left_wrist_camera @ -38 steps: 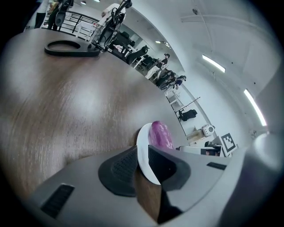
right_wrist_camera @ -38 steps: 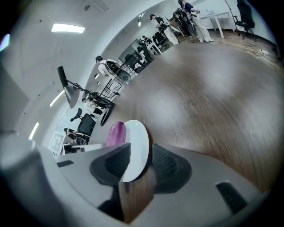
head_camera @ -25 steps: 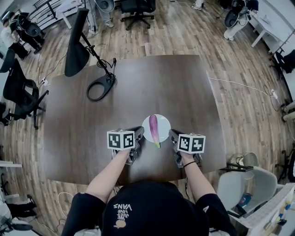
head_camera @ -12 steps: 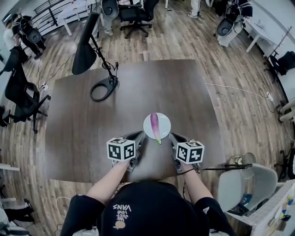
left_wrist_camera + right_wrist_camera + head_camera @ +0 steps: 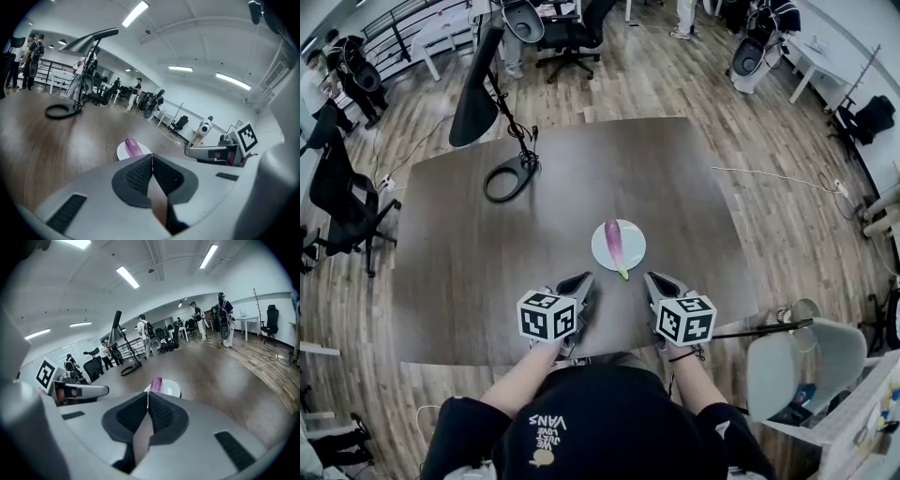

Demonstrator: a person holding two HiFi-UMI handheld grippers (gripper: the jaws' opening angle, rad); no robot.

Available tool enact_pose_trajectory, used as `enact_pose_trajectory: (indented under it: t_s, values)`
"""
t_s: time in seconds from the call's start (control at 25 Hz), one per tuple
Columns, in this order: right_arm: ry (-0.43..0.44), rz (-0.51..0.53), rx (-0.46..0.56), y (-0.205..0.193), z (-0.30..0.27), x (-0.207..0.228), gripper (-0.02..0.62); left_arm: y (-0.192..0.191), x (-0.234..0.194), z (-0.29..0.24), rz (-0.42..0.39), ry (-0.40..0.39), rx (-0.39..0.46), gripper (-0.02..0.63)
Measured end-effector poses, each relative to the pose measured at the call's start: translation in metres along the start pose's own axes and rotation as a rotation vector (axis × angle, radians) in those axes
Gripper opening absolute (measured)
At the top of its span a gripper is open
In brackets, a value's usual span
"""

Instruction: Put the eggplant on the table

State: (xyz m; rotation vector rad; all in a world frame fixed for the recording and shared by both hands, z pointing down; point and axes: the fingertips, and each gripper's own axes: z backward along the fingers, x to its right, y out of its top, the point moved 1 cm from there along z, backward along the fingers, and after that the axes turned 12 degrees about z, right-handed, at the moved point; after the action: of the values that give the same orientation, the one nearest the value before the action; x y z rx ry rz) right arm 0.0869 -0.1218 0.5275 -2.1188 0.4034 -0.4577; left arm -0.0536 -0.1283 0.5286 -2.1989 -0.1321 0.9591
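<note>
A purple eggplant [image 5: 614, 243] with a green stem lies on a small white plate [image 5: 633, 246] near the middle front of the dark brown table [image 5: 487, 262]. My left gripper [image 5: 584, 282] hangs shut and empty near the front edge, just left of the plate. My right gripper [image 5: 651, 280] hangs shut and empty just right of it. Neither touches the plate. In the left gripper view the eggplant [image 5: 133, 147] and plate [image 5: 123, 151] sit just beyond the shut jaws, with the right gripper [image 5: 187, 150] off to the right. The right gripper view shows the eggplant [image 5: 156, 384] on its plate [image 5: 171, 388] ahead.
A black desk lamp [image 5: 478, 89] with a ring base [image 5: 510, 177] stands at the table's back left. Office chairs [image 5: 337, 202] and people stand around on the wooden floor. A light chair [image 5: 787, 366] sits at the front right.
Both grippers have drawn back from the plate toward the table's front edge and risen. The right jaws have shut. The eggplant and plate have stayed put.
</note>
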Motion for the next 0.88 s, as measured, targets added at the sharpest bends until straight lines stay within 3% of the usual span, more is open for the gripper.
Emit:
enact_pose_trajectory:
  t_s: [0.32, 0.88]
  values:
    - [-0.063, 0.060, 0.096, -0.001, 0.032, -0.015, 0.020, 0.000, 0.009, 0.029, -0.111, 0.010, 0.101, 0.011]
    - [-0.060, 0.095, 0.115, -0.001, 0.046, -0.023, 0.018, -0.007, 0.019, 0.040, -0.136, -0.009, 0.121, 0.011]
